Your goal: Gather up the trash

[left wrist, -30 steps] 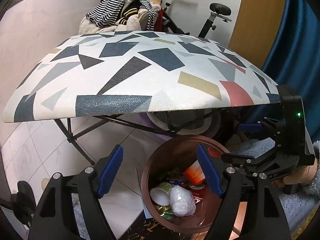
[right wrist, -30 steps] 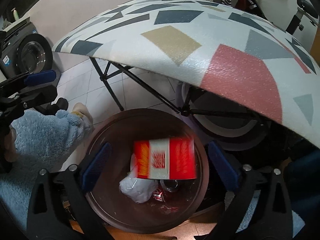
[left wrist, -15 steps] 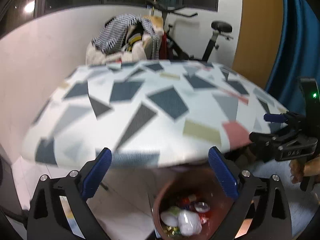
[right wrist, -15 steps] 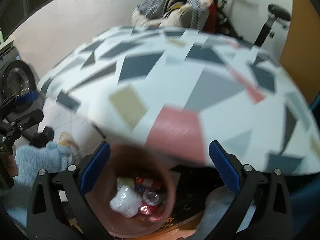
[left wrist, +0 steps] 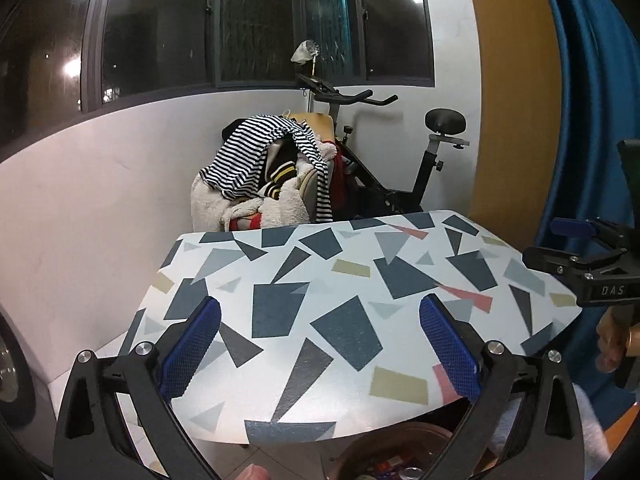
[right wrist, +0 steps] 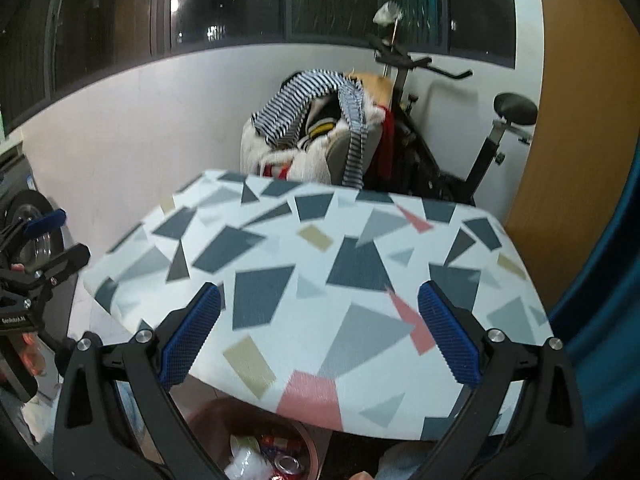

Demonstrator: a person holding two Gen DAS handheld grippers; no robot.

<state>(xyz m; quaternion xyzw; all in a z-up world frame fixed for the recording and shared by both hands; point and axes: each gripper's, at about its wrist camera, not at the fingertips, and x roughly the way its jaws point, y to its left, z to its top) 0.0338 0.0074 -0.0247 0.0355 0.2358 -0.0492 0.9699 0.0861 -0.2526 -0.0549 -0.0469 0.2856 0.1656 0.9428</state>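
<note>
The brown trash bin (right wrist: 208, 420) sits on the floor below the table's near edge, with a white wad, a can and red wrappers inside; in the left wrist view only its rim (left wrist: 384, 438) shows. My left gripper (left wrist: 320, 350) is open and empty above the patterned tabletop (left wrist: 344, 280). My right gripper (right wrist: 318, 344) is open too, with nothing between its blue pads, and it also shows at the right edge of the left wrist view (left wrist: 580, 256). No trash lies on the visible part of the tabletop (right wrist: 320, 248).
Behind the table stands a chair piled with striped and fleecy clothes (left wrist: 268, 172) and an exercise bike (left wrist: 404, 152). A blue curtain (left wrist: 592, 100) hangs on the right. A dark round appliance door (right wrist: 28, 224) is at the far left. White wall and dark windows are beyond.
Both grippers rose from over the bin to above the tabletop and tilted up. The red box that was falling between the right fingers is gone from view. The left jaws widened.
</note>
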